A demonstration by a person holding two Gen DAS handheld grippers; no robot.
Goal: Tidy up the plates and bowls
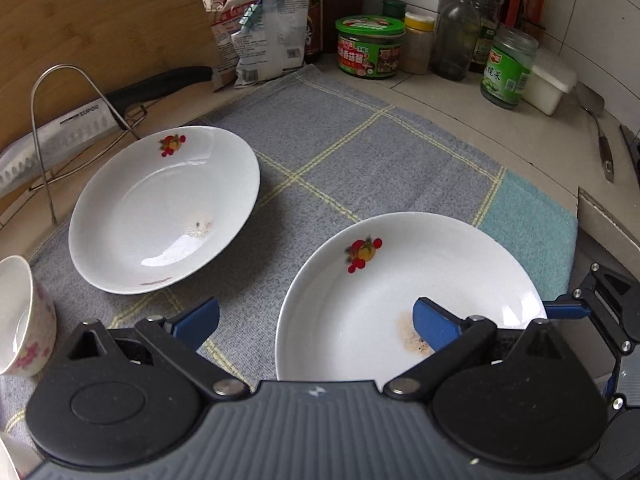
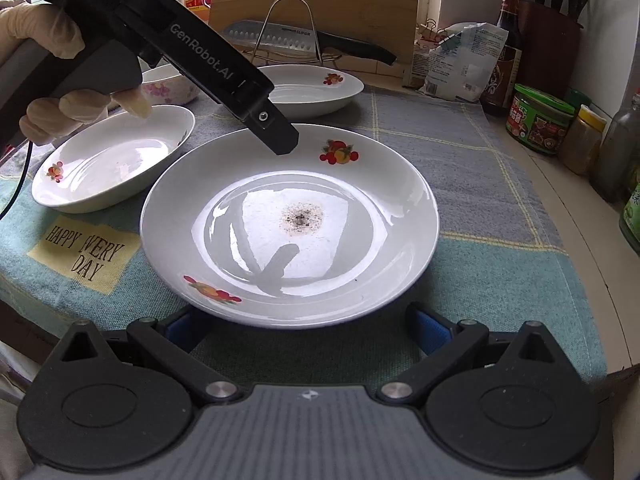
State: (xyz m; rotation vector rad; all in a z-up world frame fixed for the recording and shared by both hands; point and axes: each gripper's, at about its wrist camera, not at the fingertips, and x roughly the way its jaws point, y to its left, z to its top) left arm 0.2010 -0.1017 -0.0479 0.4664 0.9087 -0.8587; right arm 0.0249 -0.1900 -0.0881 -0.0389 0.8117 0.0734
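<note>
Early stage, by the look of it: three shallow plates lying singly on the grey-and-teal checked cloth (image 2: 460, 128), none stacked.

Left gripper (image 1: 316, 322) spread wide, empty, hovering over the near rim of the large white fruit-print plate with a brown-speckled centre (image 2: 290, 224). Right gripper (image 2: 308, 330) likewise spread, empty, just short of that plate's 6 o'clock edge.

Next move, probably: closing one pair of tongs on that thin, glossy rim, squarely, against slipping.

Only in the right wrist view: smaller white fruit-print plate (image 2: 114, 162) at 10 o'clock, gloved left hand (image 2: 60, 92). Only in the left wrist view: pink-flowered white bowl (image 1: 22, 316) close up at 9 o'clock; far white plate (image 1: 164, 210) at 11 o'clock.
</note>
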